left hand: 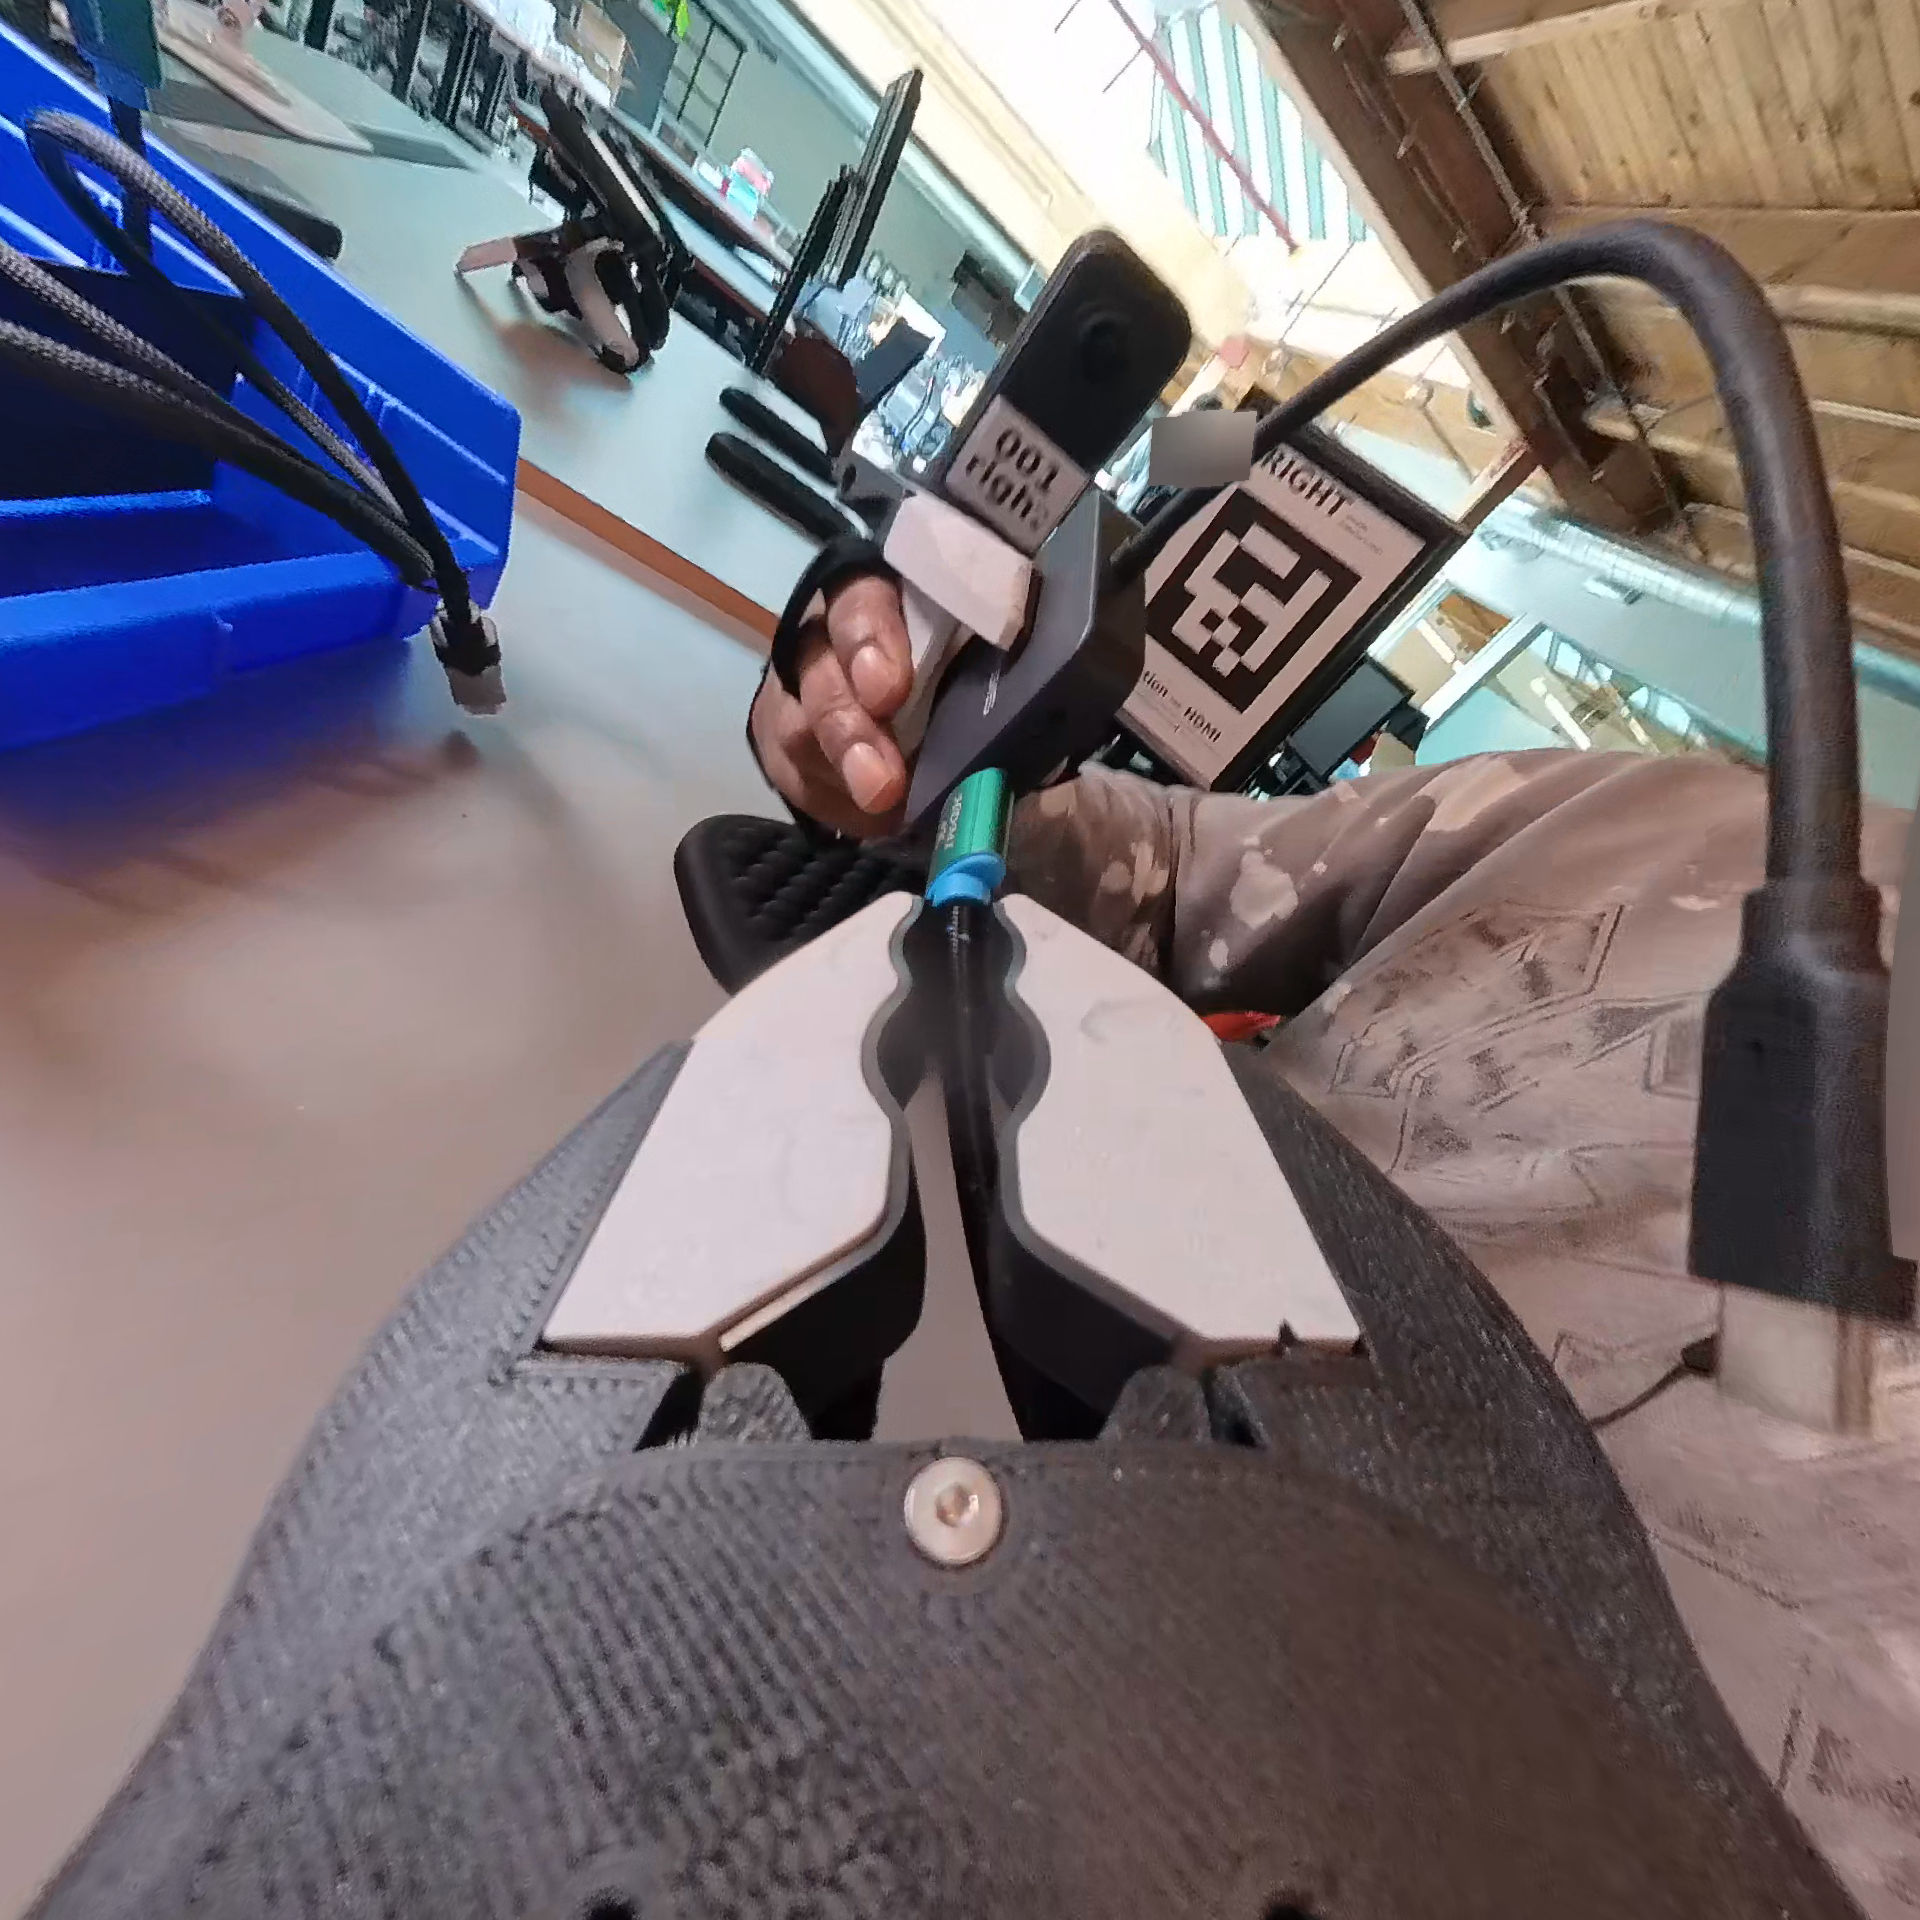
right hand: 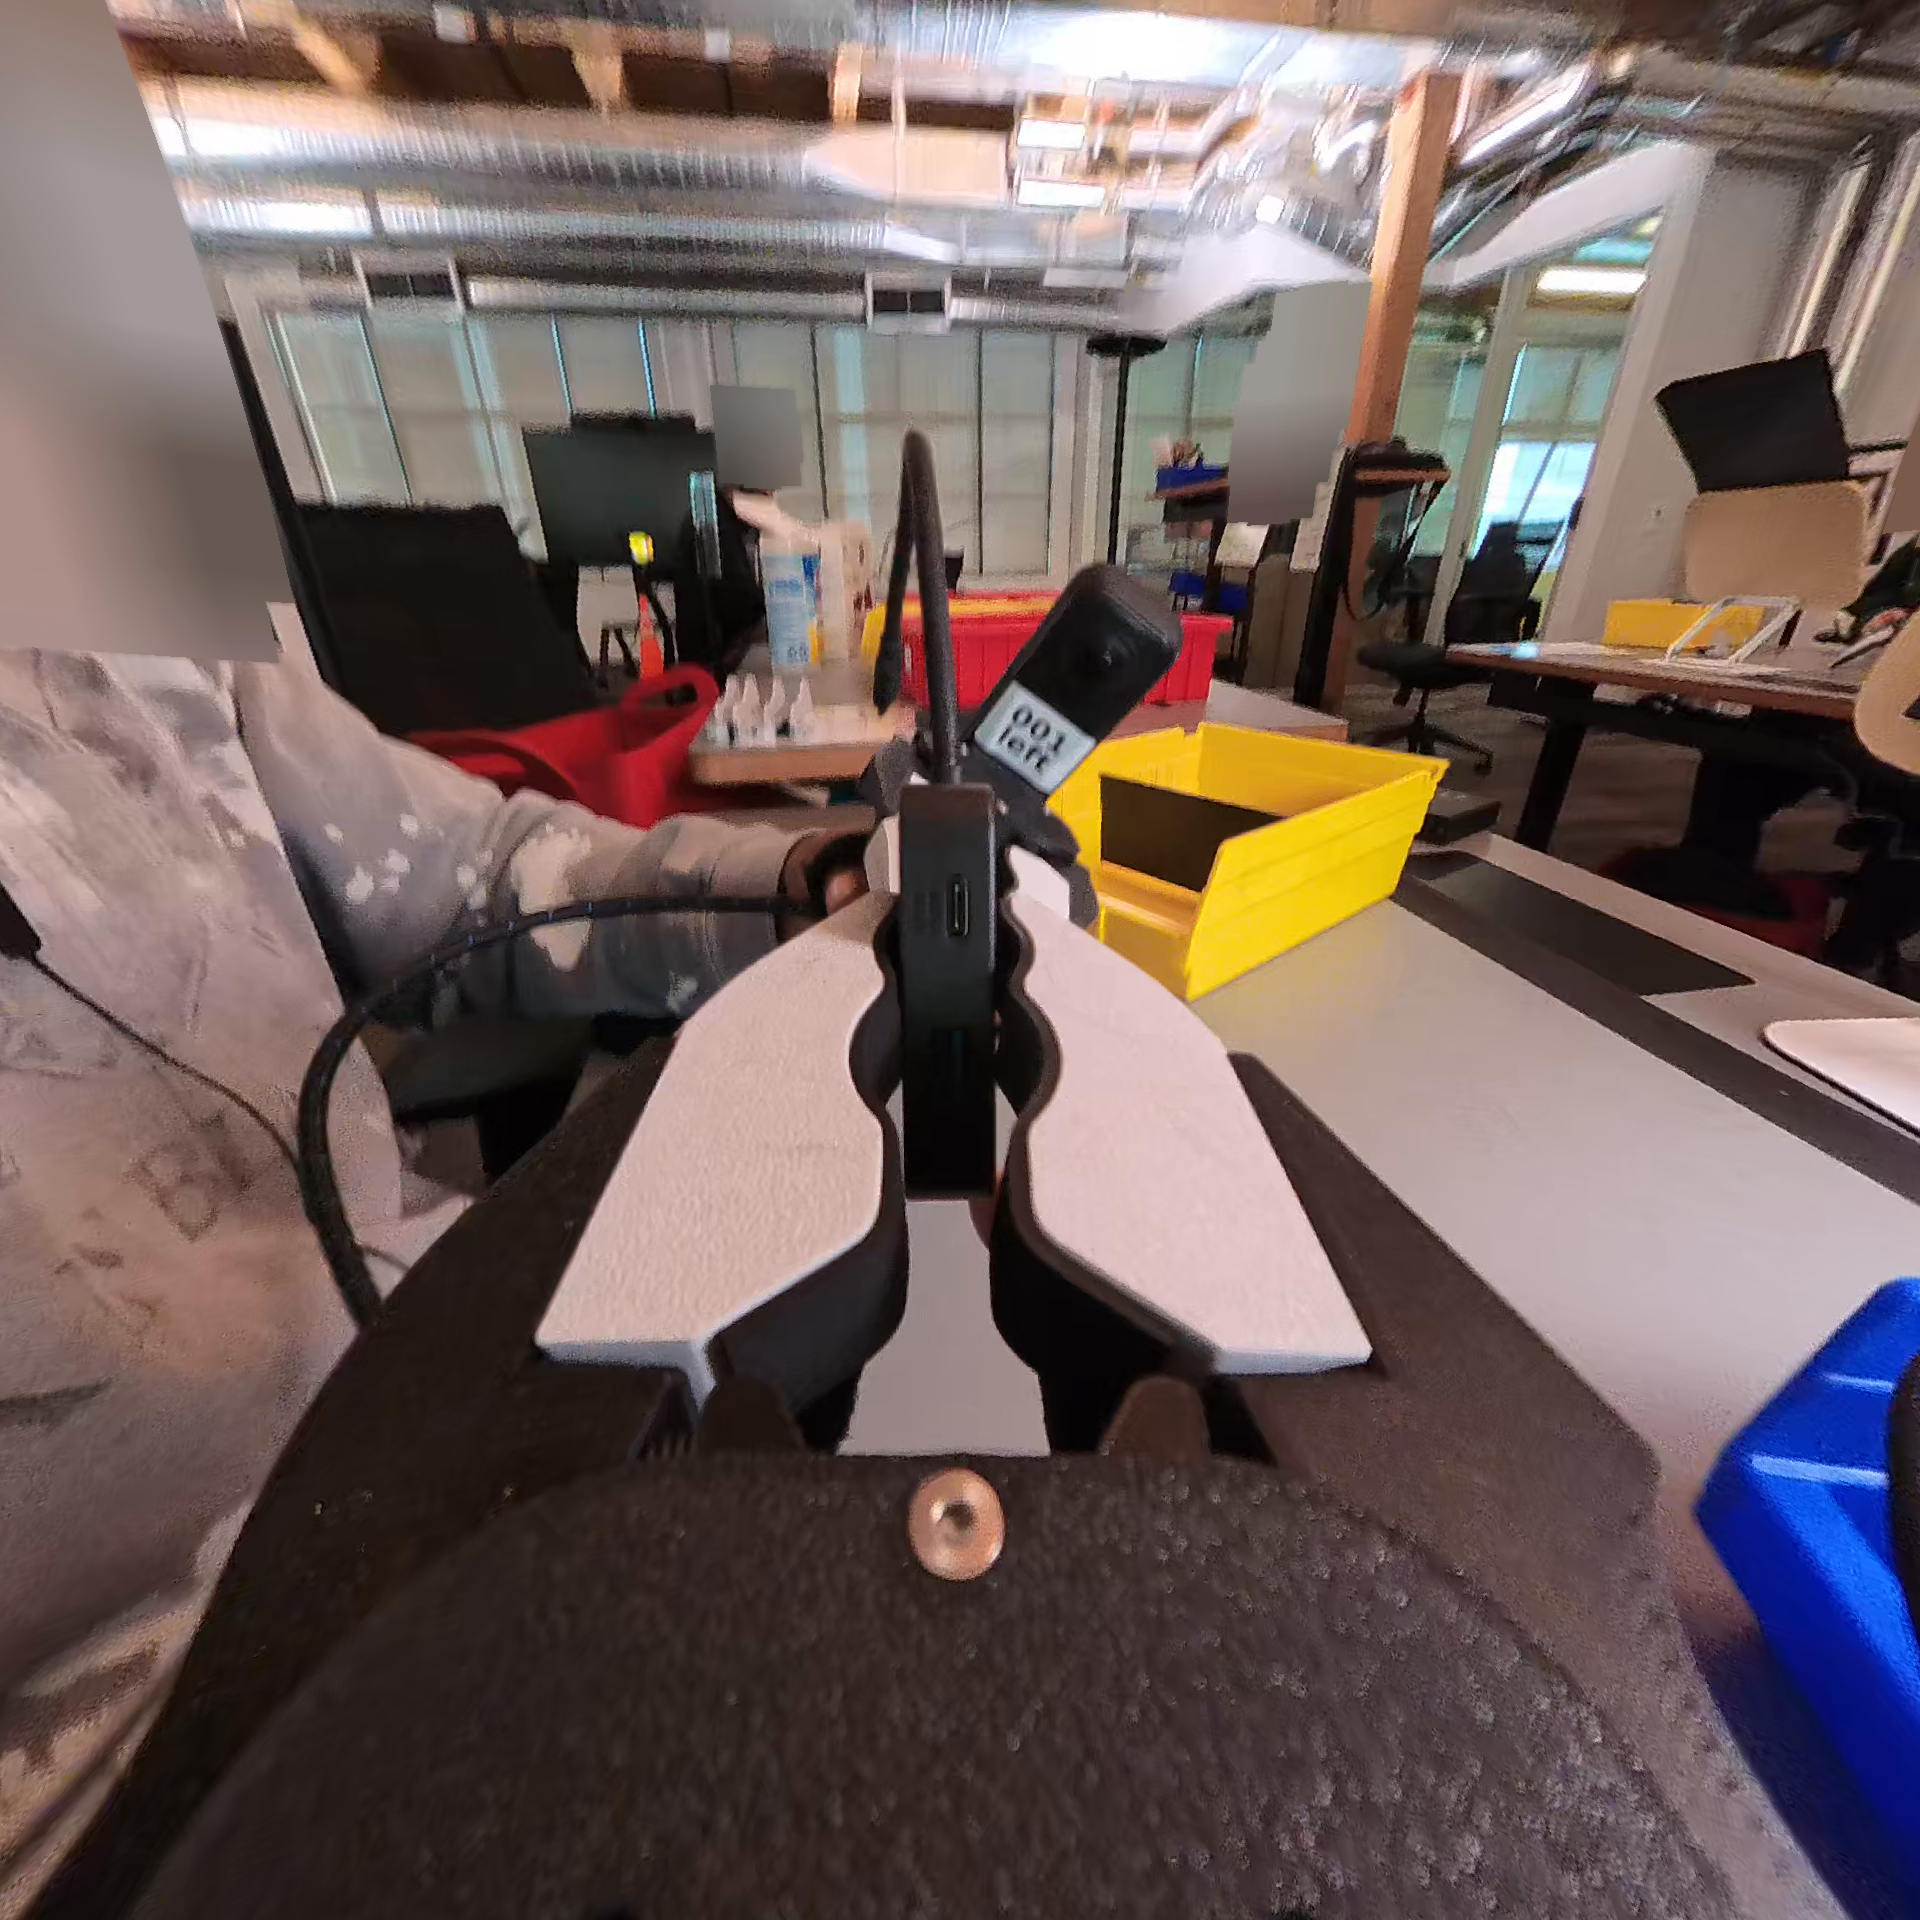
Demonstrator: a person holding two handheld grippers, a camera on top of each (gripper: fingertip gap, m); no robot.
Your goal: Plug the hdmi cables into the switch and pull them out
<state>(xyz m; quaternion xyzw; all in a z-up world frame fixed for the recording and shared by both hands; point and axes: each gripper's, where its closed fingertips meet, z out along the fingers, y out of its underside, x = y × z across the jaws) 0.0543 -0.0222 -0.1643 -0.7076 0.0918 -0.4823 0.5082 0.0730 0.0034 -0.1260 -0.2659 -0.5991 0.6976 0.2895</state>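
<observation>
In the left wrist view my left gripper [left hand: 956,920] is shut on a thin black cable [left hand: 964,1049], just behind its green and blue HDMI plug [left hand: 966,831]. The plug's front end sits in the edge of the black switch [left hand: 1029,665]. A white pad [left hand: 951,577] of the right gripper clamps that switch, with a hand beside it. In the right wrist view my right gripper [right hand: 948,920] is shut on the switch [right hand: 945,997], held upright. The cable [right hand: 343,1039] loops off to the left. A thick black lead [left hand: 1621,260] arcs from the switch, and its plug [left hand: 1787,1091] hangs free.
A blue bin [left hand: 208,499] at the left holds braided cables [left hand: 312,395]; one plug [left hand: 473,665] dangles over its rim. A yellow bin [right hand: 1268,842] stands on the grey table [right hand: 1455,1143] beyond the switch. A person's patterned sleeve [left hand: 1455,935] lies to the right.
</observation>
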